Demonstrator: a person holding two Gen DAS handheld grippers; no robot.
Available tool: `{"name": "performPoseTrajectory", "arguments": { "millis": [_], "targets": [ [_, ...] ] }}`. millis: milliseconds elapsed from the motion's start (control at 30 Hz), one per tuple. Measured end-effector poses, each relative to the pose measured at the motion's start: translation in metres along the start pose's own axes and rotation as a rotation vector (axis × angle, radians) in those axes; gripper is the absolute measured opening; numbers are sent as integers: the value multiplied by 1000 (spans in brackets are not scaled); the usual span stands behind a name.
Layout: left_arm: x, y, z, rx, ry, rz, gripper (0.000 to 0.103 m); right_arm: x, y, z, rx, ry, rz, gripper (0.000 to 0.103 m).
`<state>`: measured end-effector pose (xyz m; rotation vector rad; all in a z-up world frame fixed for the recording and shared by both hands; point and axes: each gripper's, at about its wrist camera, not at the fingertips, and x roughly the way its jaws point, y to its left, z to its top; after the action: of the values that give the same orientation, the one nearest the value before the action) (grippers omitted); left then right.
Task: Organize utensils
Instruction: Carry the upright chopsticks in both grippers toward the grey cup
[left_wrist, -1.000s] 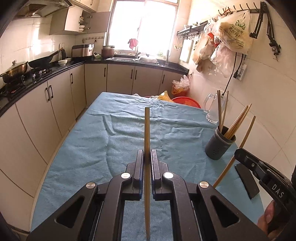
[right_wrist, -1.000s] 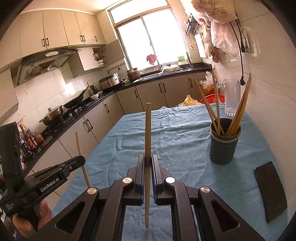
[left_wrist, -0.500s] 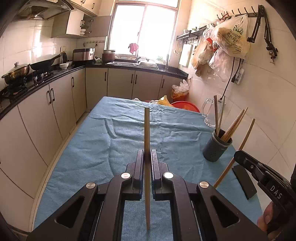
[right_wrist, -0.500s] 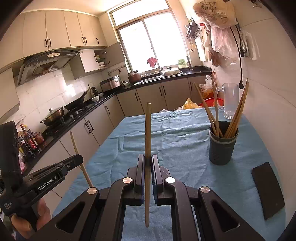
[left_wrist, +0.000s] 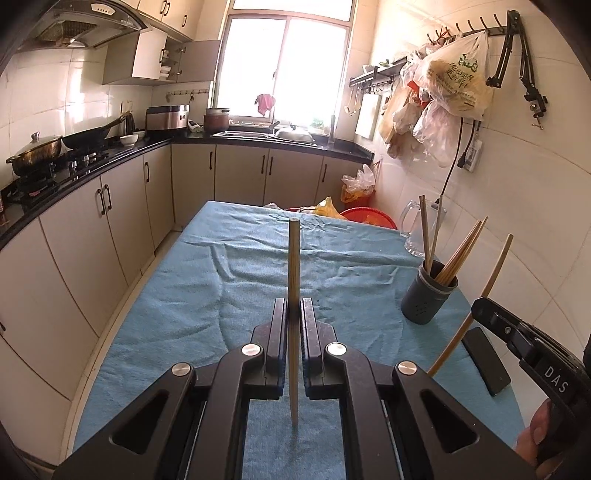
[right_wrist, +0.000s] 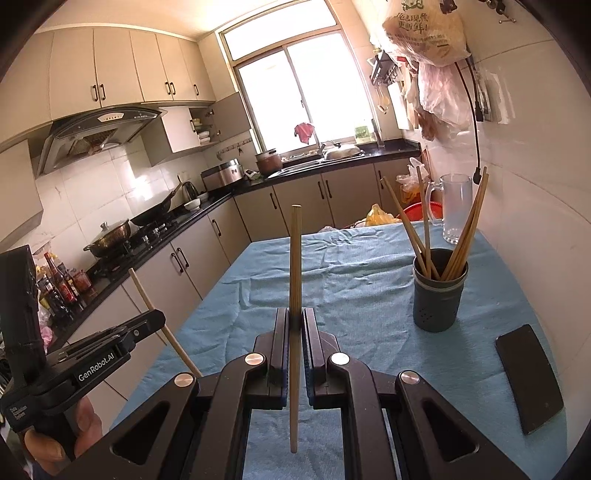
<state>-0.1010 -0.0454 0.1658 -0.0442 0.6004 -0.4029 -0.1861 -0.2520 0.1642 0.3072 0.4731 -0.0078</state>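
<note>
On the left, the left tongs (left_wrist: 294, 314) are closed tight on a single wooden chopstick (left_wrist: 294, 266), which stands upright between the pads, its top above them and its lower end hanging over the blue cloth of the table (left_wrist: 207, 295). In the right wrist view the same tongs show at the left edge, gripped by a hand (right_wrist: 62, 439), with that chopstick slanting through them.

The right tongs (right_wrist: 295, 325) are likewise clamped on one chopstick (right_wrist: 295, 266), upright, its tip well above the pads and its foot clear of the cloth.

Further right, a dark grey cylindrical holder (right_wrist: 439, 295) stands on the table near the wall. It carries a loose bundle of chopsticks (right_wrist: 424, 229) leaning outward: about three to the left and about three to the right, though the exact count is hard to tell where they overlap. Behind it stands one clear glass mug (right_wrist: 456, 206), seemingly empty. In front of the holder, one black phone (right_wrist: 528, 376) lies flat on the cloth.

Counted: two chopsticks held, one holder, one mug, one phone.
</note>
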Motion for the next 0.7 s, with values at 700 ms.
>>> {"name": "performPoseTrajectory", "arguments": {
  "millis": [700],
  "targets": [
    [-24, -15, -1, 25, -33, -4, 6, -33, -4, -2, 19, -54, 5, 7]
  ]
}}
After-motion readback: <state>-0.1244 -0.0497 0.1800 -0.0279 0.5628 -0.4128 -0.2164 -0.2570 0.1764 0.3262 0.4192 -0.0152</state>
